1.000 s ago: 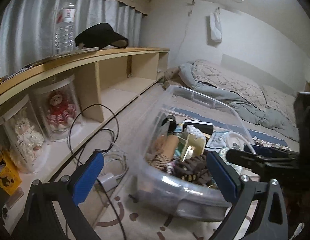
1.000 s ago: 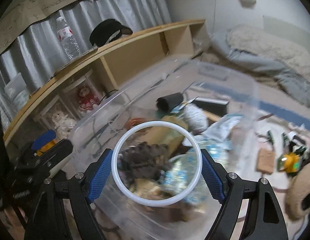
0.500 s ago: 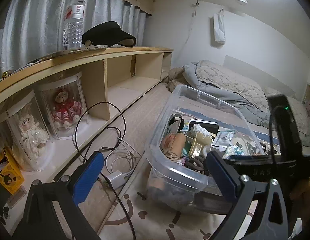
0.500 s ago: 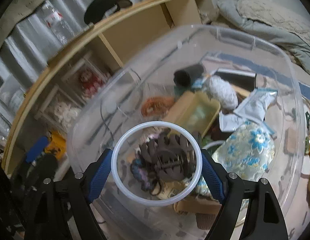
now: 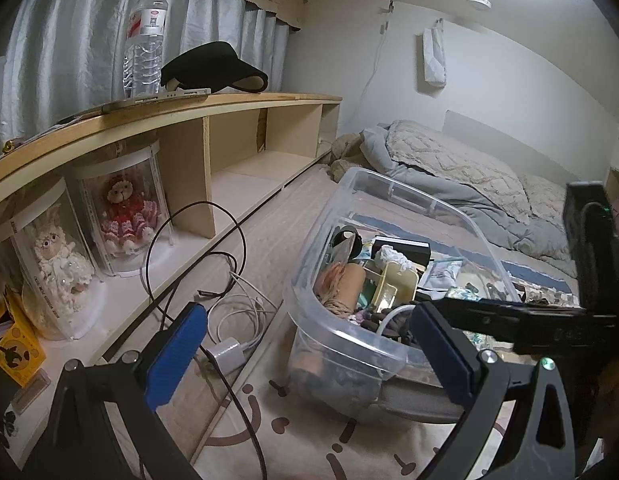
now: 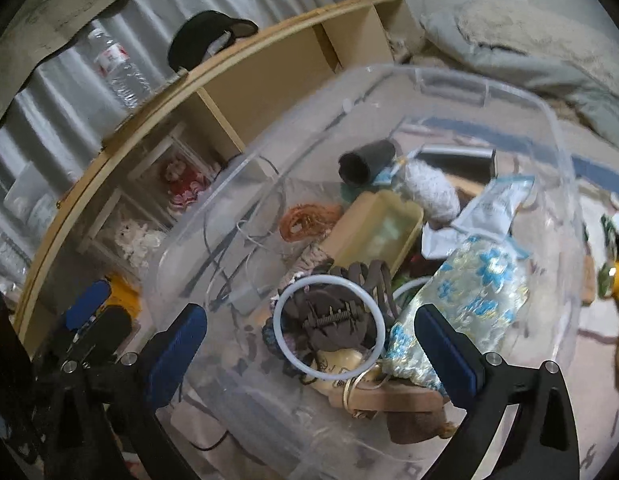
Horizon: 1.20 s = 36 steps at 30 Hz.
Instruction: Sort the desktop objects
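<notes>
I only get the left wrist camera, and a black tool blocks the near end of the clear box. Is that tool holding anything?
Observer: No. That is the right gripper. Its jaws are opening, and a white ring lies loose below them, touching neither pad.
Operator: What is the ring lying on?
Observer: On a brown claw hair clip inside the clear bin.
Operator: Anything beside the clip?
Observer: A pale pouch with blue flowers, just right of the clip in the right wrist view.
</notes>
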Motion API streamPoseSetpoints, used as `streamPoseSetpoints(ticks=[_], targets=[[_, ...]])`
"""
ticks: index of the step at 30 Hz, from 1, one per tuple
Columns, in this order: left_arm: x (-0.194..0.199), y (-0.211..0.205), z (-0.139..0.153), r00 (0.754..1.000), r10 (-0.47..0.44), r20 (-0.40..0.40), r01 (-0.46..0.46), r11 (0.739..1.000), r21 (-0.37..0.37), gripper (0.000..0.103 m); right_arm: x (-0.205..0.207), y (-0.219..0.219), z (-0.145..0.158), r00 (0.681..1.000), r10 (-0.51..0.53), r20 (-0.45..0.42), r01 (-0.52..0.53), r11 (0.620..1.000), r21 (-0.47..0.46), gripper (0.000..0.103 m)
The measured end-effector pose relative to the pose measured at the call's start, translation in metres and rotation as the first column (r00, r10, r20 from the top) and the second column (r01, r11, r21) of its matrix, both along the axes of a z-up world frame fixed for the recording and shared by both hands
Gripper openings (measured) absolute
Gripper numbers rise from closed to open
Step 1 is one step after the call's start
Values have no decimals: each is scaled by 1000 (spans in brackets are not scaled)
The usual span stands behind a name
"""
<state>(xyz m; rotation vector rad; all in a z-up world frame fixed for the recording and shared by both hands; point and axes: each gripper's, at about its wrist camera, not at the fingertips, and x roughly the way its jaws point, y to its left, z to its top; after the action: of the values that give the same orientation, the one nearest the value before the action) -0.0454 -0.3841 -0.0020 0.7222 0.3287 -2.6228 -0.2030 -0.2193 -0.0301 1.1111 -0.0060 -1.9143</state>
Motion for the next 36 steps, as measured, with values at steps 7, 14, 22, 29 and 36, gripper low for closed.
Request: streamPoseSetpoints(ticks=[7,14,22,29,36], targets=[[2,8,7,1000,-2,-3,2,1000,-15,103,20,25,30,983,-33,-180,20,997,-75,103],[6,26,16,1000,-7,-12,6,999,-35,103,30,46,38,964,-43,-263,19,995,-94,103],[9,51,30,1000,-10,-28,8,998,-55,103,33,77,47,940,-92,-327,53,991,-127,103],[16,78,41,999,-15,-51,12,999,-53,103,37,108,57,927,-117,-356,73,988,-135,103],[25,100,49,998,-20,-66,15,998,-65,103,51,136,69,904,-126,-408,80,989,-128,103]])
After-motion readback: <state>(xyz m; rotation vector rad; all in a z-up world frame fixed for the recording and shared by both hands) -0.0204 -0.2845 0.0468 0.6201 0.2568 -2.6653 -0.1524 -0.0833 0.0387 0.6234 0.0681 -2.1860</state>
